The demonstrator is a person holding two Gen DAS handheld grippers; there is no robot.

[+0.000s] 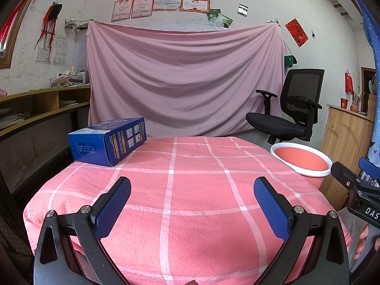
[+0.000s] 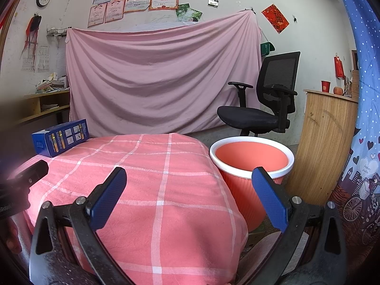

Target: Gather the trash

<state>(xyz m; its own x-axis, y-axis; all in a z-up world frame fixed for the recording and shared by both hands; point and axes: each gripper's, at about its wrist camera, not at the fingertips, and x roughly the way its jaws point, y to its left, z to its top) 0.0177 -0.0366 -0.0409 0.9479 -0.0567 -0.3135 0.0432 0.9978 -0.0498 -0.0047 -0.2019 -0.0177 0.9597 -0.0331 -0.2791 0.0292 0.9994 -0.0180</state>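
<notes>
- Both tools sit low at the near edge of the table. Our left gripper has fingers spread wide, nothing btw them; our right gripper is likewise spread and empty.
- The only trash candidate we see is the blue box, lying on its long side at the far-left corner of the tabletop, well apart from both grippers. Looks like it's the thing to collect.
- The bin stands on the floor just beside the table's right edge, rim below tabletop level. From what we can see inside, nothing's in it.
- Risks as we judge them:
  - The box sits near the table edge; a clumsy push w/ a fingertip could shove it off the far-left side.
  - It's prob. thin cardboard & likely empty, so squeezing hard could crush it or make it pop out of the pads.
  - The box is wide; gripping across the long side may not fit, the narrow side looks safer.
  - The cloth is loose & wrinkled, so dragging the box could bunch it up.
  - Box & bin are at opposite sides, so a long carry or handover; a release too early lands it on the table or the floor.
- Materials: checked pink cotton cloth, soft over a rounded tabletop; glossy printed carton w/ sharp edges; ribbed coral plastic bin w/ smooth white rim; textured blue rubbery pads on black rigid fingers.
</notes>
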